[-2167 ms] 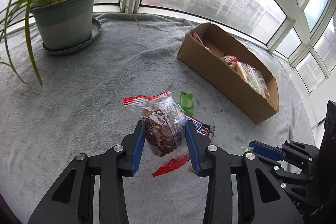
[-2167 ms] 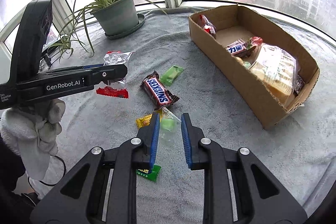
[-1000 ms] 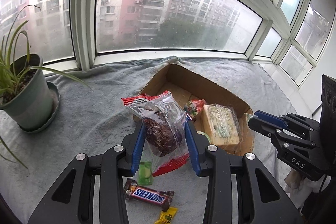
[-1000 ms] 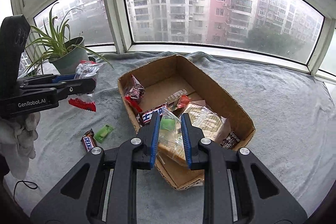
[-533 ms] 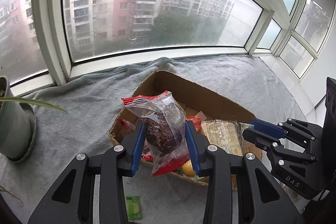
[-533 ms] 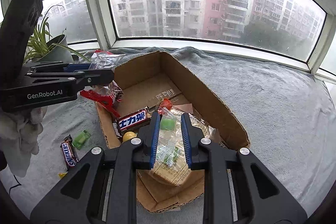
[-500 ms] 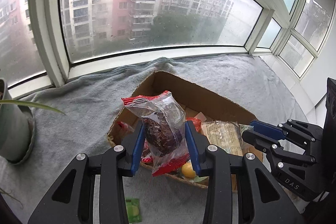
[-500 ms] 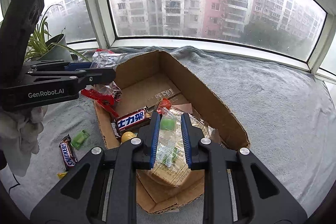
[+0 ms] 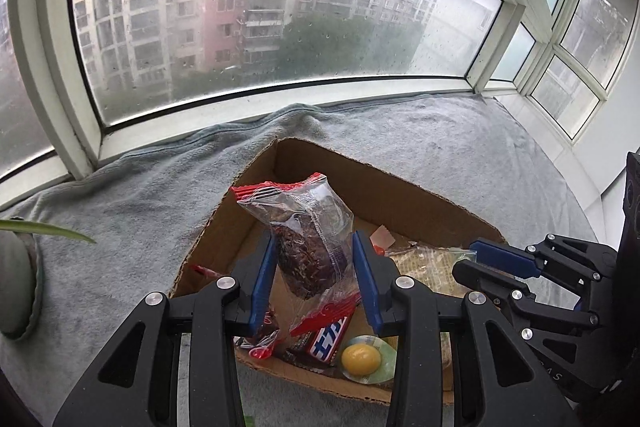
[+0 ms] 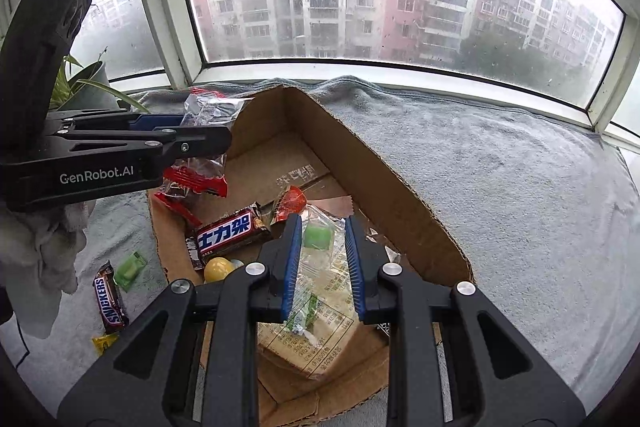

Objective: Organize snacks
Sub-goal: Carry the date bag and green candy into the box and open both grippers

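Note:
My left gripper (image 9: 314, 263) is shut on a clear, red-edged bag with a dark brown cake (image 9: 308, 247) and holds it over the near end of the cardboard box (image 9: 316, 159). It also shows in the right wrist view (image 10: 200, 163). My right gripper (image 10: 322, 251) is shut on a small clear packet with a green candy (image 10: 318, 238), held above the box (image 10: 400, 195). The box holds a red chocolate bar (image 10: 230, 233), a yellow candy (image 10: 218, 269), an orange packet (image 10: 292, 201) and a large cracker pack (image 10: 316, 327).
On the grey cloth left of the box lie a Snickers bar (image 10: 109, 299), a green candy (image 10: 130, 265) and a yellow wrapper (image 10: 103, 343). A potted plant (image 10: 86, 87) stands at the far left by the window.
Both grippers have carried their snacks from the cloth to above the box. In the last half second they moved a little closer over it.

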